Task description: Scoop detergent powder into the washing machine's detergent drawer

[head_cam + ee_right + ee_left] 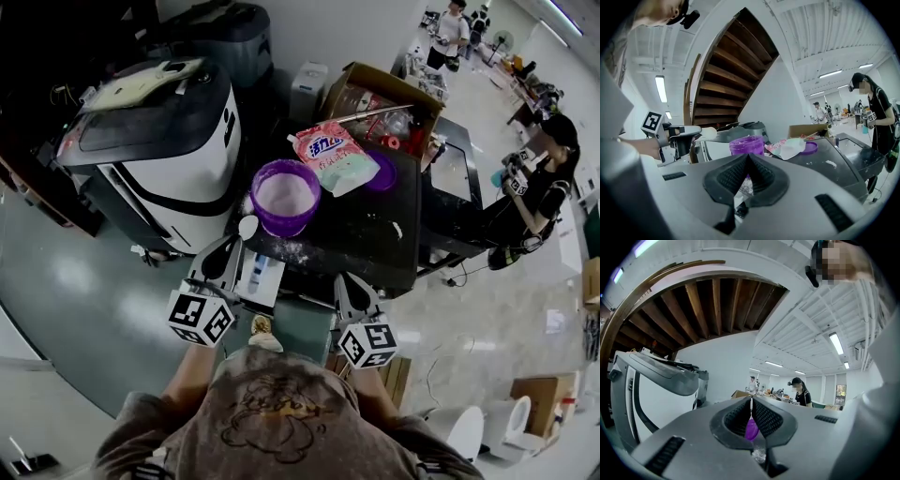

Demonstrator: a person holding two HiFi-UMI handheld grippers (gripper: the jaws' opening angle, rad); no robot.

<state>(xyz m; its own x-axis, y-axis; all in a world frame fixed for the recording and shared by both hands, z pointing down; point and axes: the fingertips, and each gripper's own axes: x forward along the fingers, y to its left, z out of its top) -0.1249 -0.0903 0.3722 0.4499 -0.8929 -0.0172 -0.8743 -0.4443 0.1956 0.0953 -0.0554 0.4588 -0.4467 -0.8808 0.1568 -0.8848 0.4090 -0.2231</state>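
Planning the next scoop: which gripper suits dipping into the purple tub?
Left: the left gripper is shut on the scoop, its bowl beside the purple tub; the right gripper is shut and empty.

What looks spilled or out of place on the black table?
White powder is spilled on the black table: one clump lies apart to the right of the purple tub, and a finer dusting sits around the tub's base.

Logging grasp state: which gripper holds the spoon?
The left gripper, its jaws shut on the white spoon near the purple tub. The right gripper is shut on nothing.
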